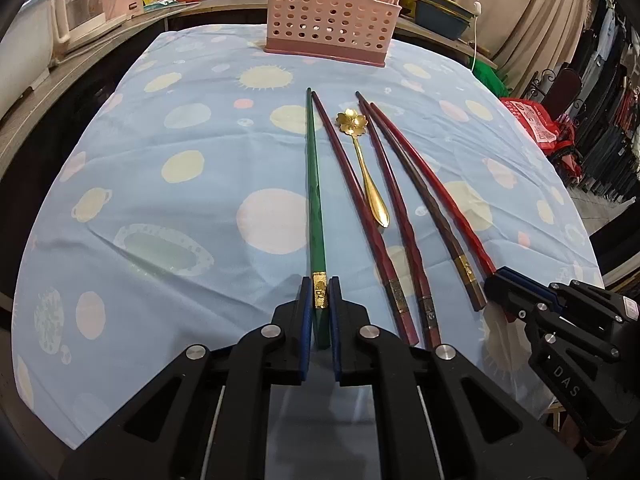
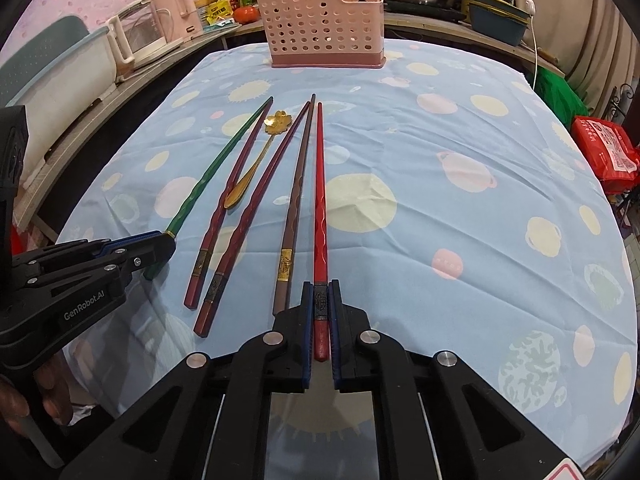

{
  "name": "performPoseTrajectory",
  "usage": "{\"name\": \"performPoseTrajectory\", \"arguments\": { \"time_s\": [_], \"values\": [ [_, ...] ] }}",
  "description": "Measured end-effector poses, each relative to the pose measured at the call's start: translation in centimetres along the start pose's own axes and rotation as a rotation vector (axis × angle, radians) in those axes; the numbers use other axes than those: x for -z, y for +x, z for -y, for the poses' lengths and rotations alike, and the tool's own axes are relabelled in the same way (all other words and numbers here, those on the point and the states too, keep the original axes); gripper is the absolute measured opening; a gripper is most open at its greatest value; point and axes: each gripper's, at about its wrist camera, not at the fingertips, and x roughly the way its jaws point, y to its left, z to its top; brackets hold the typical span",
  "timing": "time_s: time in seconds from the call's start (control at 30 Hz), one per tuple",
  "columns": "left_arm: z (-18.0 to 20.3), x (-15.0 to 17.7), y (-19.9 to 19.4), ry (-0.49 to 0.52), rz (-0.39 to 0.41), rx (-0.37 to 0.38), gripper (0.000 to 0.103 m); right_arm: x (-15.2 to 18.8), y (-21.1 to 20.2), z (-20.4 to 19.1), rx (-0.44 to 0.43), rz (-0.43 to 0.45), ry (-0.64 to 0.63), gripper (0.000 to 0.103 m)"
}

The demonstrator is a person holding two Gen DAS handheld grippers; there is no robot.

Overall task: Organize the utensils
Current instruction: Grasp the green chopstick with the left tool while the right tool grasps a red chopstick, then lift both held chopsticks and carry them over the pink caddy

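Observation:
My left gripper [image 1: 320, 286] is shut on the thick end of a green chopstick [image 1: 314, 184], which lies flat on the cloth. My right gripper [image 2: 321, 290] is shut on the thick end of a bright red chopstick [image 2: 319, 196], also flat on the cloth. Between them lie two dark red chopsticks [image 1: 352, 196], a brown chopstick [image 2: 296, 196] and a gold flower-bowl spoon [image 1: 362, 160]. A pink perforated utensil holder [image 1: 332, 12] stands upright at the table's far edge; it also shows in the right wrist view [image 2: 324, 24].
The table carries a light blue patterned cloth [image 1: 160, 200]. Behind it a counter holds a kettle [image 2: 140, 36], bottles, a tomato, pots and a blue basin [image 2: 500, 20]. A red bag [image 2: 604, 152] lies off the right side.

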Motion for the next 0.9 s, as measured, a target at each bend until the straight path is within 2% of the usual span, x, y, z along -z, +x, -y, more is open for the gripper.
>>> {"name": "performPoseTrajectory", "arguments": {
  "time_s": [0.17,0.53,0.9],
  "values": [
    [-0.2,-0.2,-1.3,-0.015,0.016,0.009,0.007,-0.3,-1.8,0.3,-0.01,0.037,0.015,0.007],
    [-0.3,-1.9,-5.9,-0.034,0.115,0.037,0.007,-2.8,-7.5,0.9,-0.04,0.18,0.047,0.007],
    [-0.4,-5.9,-10.9,-0.036,0.236,0.038,0.007,-7.2,-12.9,2.3,-0.059,0.321,0.091,0.007]
  ]
}}
